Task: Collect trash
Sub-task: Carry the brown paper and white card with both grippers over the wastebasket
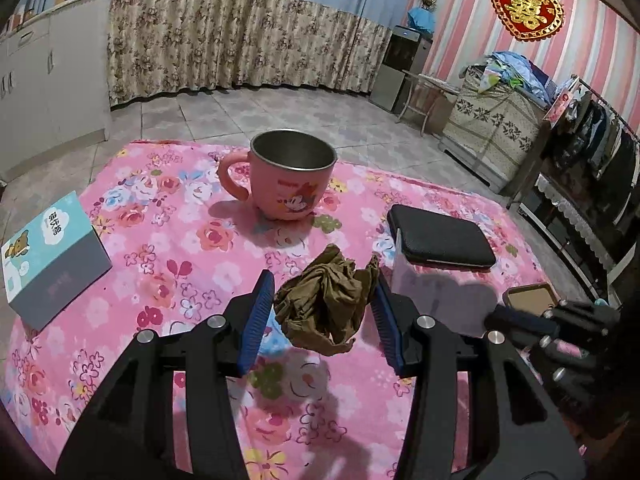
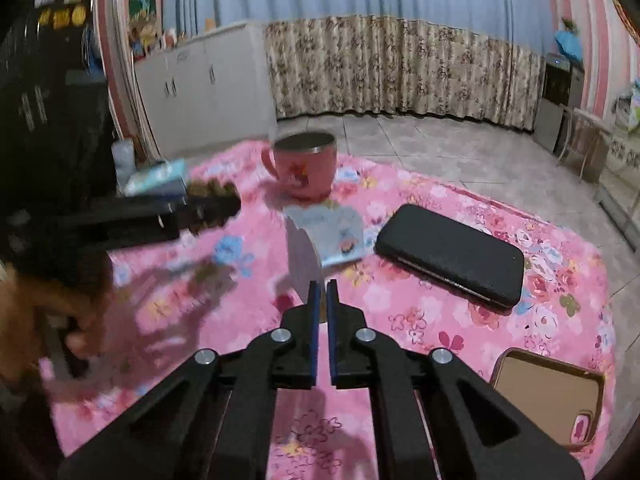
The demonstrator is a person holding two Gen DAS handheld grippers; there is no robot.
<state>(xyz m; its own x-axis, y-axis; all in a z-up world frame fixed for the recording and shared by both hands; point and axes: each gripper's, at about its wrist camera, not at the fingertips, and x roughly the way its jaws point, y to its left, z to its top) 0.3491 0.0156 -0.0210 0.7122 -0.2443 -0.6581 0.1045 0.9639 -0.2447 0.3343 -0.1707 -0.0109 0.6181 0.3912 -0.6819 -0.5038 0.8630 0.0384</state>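
Left gripper (image 1: 320,304): fingers clamped on crumpled brown paper (image 1: 326,304), lifted above the bench (image 1: 160,280). Right gripper (image 2: 323,304): fingers nearly together, empty. No bin visible; drop-off remains, likely into pink cup (image 1: 290,180).

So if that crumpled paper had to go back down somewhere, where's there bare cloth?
The widest free patch of tablecloth lies between the tissue box and the pink cup. It is crowded on the other side, where the small white box, black case and mirror lie close together. The left gripper holds the brown paper wad above the cloth.
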